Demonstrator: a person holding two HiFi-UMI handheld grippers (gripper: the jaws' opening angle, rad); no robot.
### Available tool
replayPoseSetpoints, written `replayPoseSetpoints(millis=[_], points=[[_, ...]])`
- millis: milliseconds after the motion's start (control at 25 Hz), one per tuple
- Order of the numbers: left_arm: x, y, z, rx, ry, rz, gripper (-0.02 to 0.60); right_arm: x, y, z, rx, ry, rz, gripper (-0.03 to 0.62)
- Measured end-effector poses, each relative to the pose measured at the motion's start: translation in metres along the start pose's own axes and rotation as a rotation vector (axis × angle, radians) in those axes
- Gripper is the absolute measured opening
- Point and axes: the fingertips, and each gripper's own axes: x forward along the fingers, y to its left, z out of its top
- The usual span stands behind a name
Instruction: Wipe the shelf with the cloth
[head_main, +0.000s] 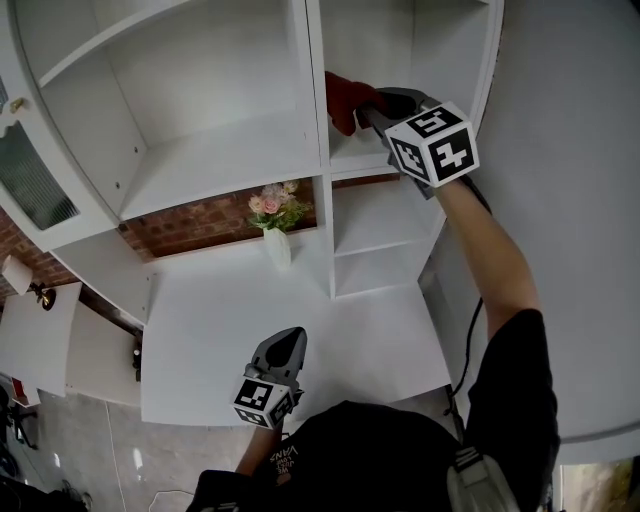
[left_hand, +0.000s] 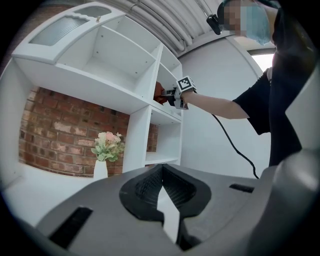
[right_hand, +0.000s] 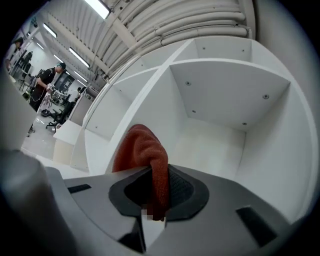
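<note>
Step in hand: wiping, or just about to. We have the right gripper (head_main: 365, 112) up in the narrow upper-right compartment of the white shelf (head_main: 215, 155), jaws clamped on a red cloth (head_main: 342, 100). The right gripper view shows the cloth (right_hand: 145, 150) pinched between the jaws and bunched up past the tips, facing the compartment's back corner. In the head view it sits close against the divider wall, above the compartment's board (head_main: 352, 158). We can't tell whether it is actually touching a surface.

The left gripper (head_main: 290, 340) is idle, low over the white desk (head_main: 330, 340) and well apart from the work. Its jaws meet at the tips with nothing between them.

Next move, our read: press the cloth flat onto the board and sweep it back to front. The bunch is narrow, so we'd expect several passes. The vase (head_main: 277, 247) with flowers (head_main: 275, 205) stands below on the desk, clear of this compartment.
</note>
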Motion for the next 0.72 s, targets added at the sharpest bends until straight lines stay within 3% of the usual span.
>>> replayPoseSetpoints(millis=[400, 720], points=[[0.010, 0.011, 0.010, 0.023, -0.024, 0.013, 0.006, 0.049, -0.017, -0.024, 0.032, 0.115, 0.027, 0.055], [0.036, -0.002, 0.021, 0.043, -0.049, -0.050, 0.006, 0.082, -0.019, -0.040, 0.126, 0.328, 0.153, 0.055]])
